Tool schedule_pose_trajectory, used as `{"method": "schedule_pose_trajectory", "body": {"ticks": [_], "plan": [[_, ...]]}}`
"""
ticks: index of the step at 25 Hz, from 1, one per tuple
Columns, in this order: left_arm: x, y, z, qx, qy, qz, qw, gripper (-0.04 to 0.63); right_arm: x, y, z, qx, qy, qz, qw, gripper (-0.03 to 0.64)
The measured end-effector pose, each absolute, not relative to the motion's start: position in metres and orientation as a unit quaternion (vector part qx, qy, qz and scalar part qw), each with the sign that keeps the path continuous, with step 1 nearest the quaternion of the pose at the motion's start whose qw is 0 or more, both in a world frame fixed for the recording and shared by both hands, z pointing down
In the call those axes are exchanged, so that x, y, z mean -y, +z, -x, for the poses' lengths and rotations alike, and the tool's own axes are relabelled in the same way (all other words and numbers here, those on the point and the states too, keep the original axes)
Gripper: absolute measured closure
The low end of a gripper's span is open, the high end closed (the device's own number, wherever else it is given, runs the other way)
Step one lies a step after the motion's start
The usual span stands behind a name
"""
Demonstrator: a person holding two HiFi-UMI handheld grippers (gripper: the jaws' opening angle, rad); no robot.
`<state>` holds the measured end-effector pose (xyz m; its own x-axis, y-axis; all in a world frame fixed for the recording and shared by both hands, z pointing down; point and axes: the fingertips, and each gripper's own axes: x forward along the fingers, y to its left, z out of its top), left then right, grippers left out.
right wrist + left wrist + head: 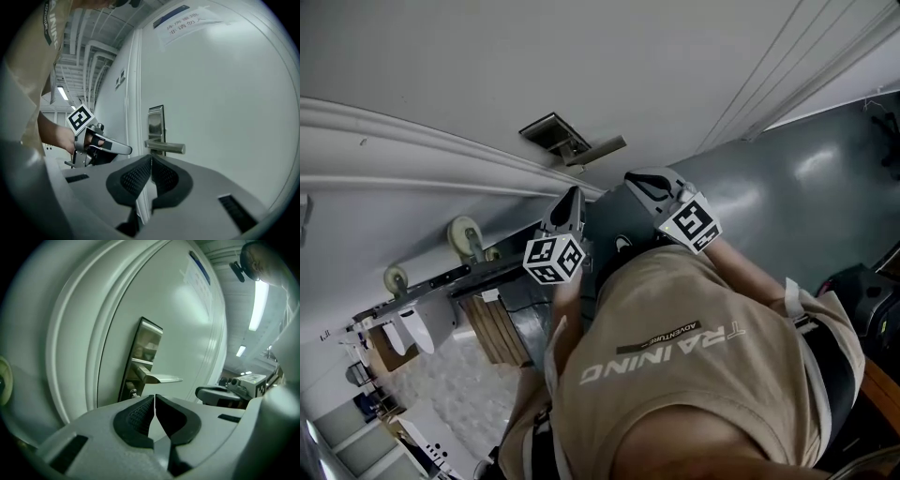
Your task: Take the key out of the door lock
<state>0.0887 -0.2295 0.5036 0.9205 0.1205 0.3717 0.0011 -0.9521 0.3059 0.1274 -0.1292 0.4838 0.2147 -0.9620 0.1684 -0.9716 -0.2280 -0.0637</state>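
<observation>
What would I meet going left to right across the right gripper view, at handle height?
Shirt → left gripper → handle → bare door.

White door (pixel 225 93), silver handle (pixel 164 148) — black-and-white square-patterned cube (pixel 555 258), tan shirt (pixel 694 375)

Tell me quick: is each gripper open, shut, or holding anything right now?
Left gripper: shut, nothing between the jaws.
Right gripper: shut, nothing between the jaws.
</observation>
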Motion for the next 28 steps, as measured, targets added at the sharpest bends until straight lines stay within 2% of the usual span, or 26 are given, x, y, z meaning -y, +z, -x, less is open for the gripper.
{"method": "schedule_pose_trajectory", "body": {"ticks": [4,15,21,22,23,24,28], "plan": [[0.244,0.506,-0.099,-0.033,0.182,-0.957,0.225,0.588,0.132,0.479,-0.125,0.611,0.088,-0.786,0.035,0.601],[0.256,0.533,-0.109,-0.056,0.147,-0.854,0.497,0.588,0.128,0.474,-0.127,0.579,0.075,-0.810,0.057,0.601],[0.255,0.550,-0.107,-0.065,0.162,-0.829,0.531,0.586,0.132,0.467,-0.125,0.574,0.063,-0.814,0.058,0.601],[0.254,0.553,-0.107,-0.064,0.166,-0.822,0.541,0.569,0.134,0.466,-0.125,0.575,0.063,-0.813,0.058,0.601],[0.253,0.556,-0.107,-0.062,0.169,-0.815,0.550,0.503,0.135,0.465,-0.124,0.577,0.062,-0.813,0.059,0.601],[0.253,0.558,-0.107,-0.061,0.172,-0.809,0.559,0.469,0.136,0.463,-0.124,0.577,0.060,-0.812,0.059,0.601],[0.258,0.568,-0.113,-0.063,0.174,-0.797,0.575,0.462,0.135,0.457,-0.125,0.574,0.056,-0.814,0.064,0.601]]}}
